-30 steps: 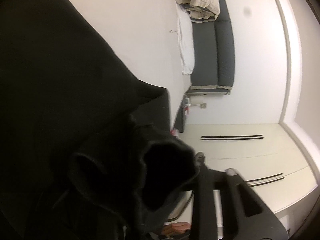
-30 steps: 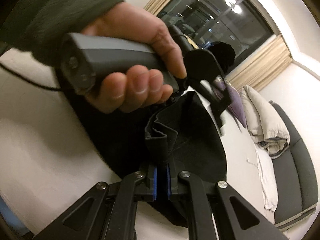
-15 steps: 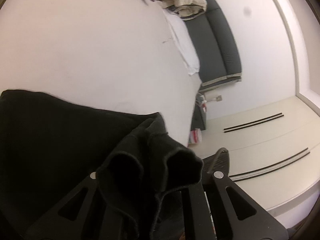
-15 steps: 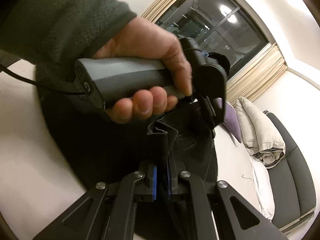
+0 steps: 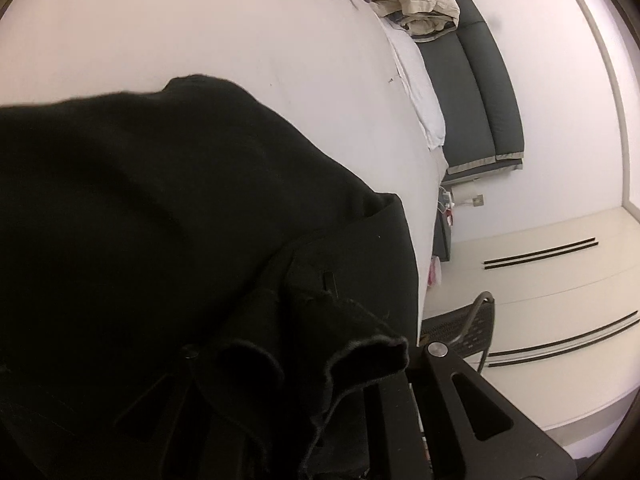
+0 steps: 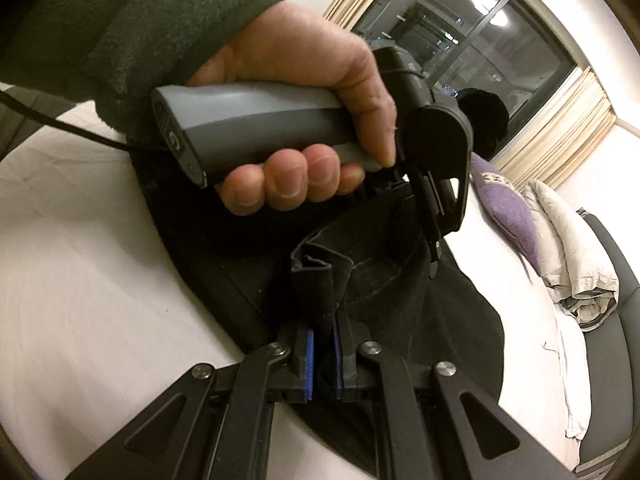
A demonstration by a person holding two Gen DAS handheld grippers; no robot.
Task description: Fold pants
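Both claws, right claw [image 6: 324, 364] and left claw [image 5: 304, 392], pinch black pants [image 5: 160, 208]; no writing legible.

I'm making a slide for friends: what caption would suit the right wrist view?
Right gripper pinches a bunched edge of black pants over a white bed, facing the hand holding the left gripper.

The pants [image 5: 168, 208] are plain black against the white bed sheet [image 5: 248, 40]. The right gripper [image 6: 324, 354] is black with blue pads [image 6: 309, 364]. The left gripper [image 6: 434, 184] has a two-tone grey handle [image 6: 256, 120] and a black head. The sleeve [image 6: 132, 12] is dark grey-green fleece. Towards the bed's far edge lie a purple cushion [image 6: 506, 204] and a beige duvet [image 6: 576, 256].
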